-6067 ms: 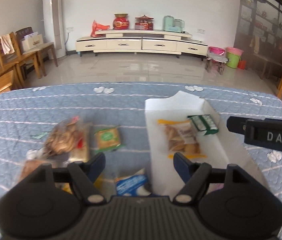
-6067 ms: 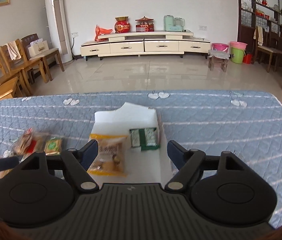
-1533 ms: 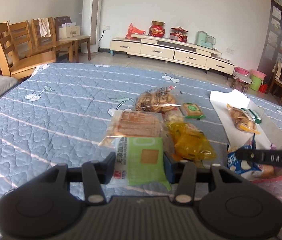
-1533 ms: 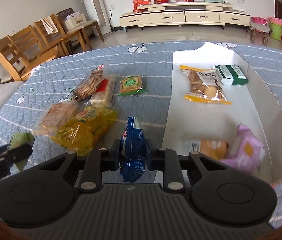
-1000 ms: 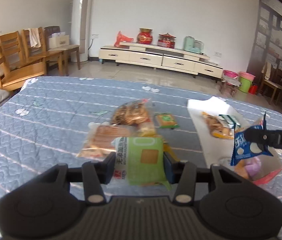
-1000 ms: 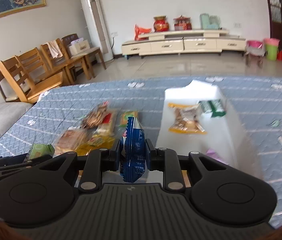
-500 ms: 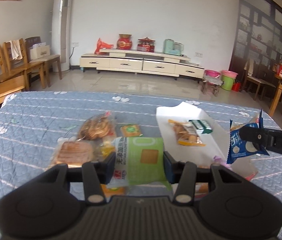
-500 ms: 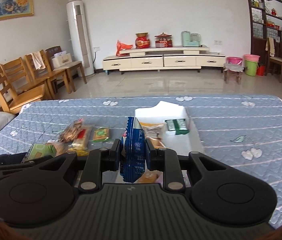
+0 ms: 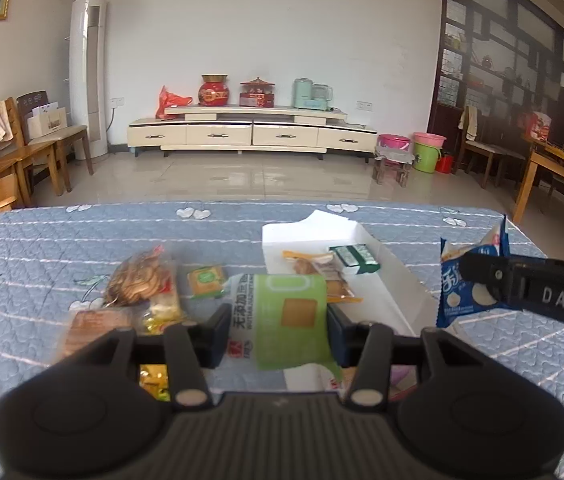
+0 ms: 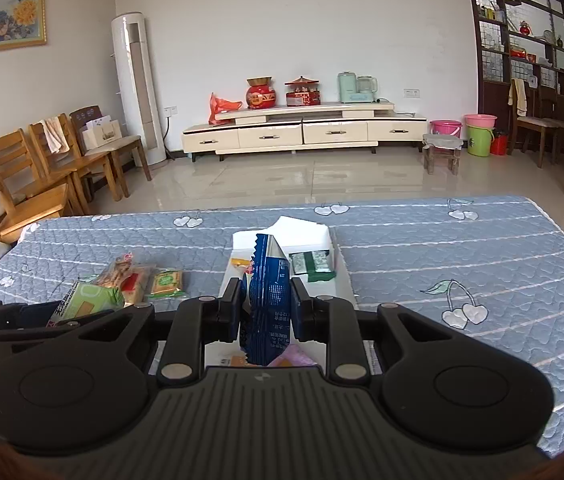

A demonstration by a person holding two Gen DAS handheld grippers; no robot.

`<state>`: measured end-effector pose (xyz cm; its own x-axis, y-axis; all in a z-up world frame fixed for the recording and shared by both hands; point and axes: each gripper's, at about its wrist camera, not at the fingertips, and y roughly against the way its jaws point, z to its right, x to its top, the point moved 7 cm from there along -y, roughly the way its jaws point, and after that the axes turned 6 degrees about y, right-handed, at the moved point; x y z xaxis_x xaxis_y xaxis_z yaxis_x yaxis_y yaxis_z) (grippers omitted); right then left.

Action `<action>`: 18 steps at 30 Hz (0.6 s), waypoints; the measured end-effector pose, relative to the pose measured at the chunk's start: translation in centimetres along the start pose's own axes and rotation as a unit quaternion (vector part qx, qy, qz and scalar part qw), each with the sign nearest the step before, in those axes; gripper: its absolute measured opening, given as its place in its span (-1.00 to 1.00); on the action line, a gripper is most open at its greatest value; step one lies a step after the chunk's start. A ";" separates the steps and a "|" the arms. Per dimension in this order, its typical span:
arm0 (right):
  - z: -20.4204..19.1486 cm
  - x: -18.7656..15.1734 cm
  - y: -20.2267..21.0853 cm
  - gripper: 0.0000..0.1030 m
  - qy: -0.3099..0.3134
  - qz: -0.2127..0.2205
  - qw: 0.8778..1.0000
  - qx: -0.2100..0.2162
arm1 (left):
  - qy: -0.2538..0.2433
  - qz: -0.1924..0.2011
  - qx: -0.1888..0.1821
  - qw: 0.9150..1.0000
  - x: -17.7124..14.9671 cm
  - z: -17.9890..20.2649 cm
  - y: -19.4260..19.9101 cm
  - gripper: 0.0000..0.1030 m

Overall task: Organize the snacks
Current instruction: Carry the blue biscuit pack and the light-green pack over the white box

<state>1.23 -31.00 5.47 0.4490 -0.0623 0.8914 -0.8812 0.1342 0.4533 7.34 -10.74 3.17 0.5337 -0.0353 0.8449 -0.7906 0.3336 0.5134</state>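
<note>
Aloft, left tongs [image 9: 278, 322] gripping green packet [image 9: 286, 318]

A green snack packet [image 9: 288, 316] hides part of the white box [image 9: 382, 280] and the packets [image 9: 314, 266] inside it; a blue packet [image 10: 268, 304] blocks the box's middle in the right wrist view. Packet print is too small to read.

Soft, even daylight filled the room, glaring off the tiled floor [image 9: 274, 178] toward 12 o'clock. Fisheye distortion bowed walls at the edges, corners vignetted dark, and nearby snack packets [image 9: 138, 300] looked slightly blurred.
</note>
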 end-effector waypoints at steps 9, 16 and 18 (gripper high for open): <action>0.7 -0.1 0.3 -0.45 -0.006 0.002 1.000 -0.011 | -0.009 0.002 -0.010 1.000 0.5 1.8 -0.5 -0.07; 0.3 -0.2 0.5 -0.45 -0.009 0.002 1.000 -0.017 | -0.012 0.001 -0.015 1.000 0.6 2.6 -0.9 -0.07; 0.3 -0.2 0.4 -0.45 -0.010 0.001 1.000 -0.018 | -0.013 0.000 -0.015 1.000 0.5 2.8 -0.9 -0.07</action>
<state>0.74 -31.19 5.50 0.4436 -0.0813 0.8926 -0.8764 0.1693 0.4509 7.53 -13.68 3.56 0.5250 -0.0593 0.8490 -0.7813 0.3622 0.5084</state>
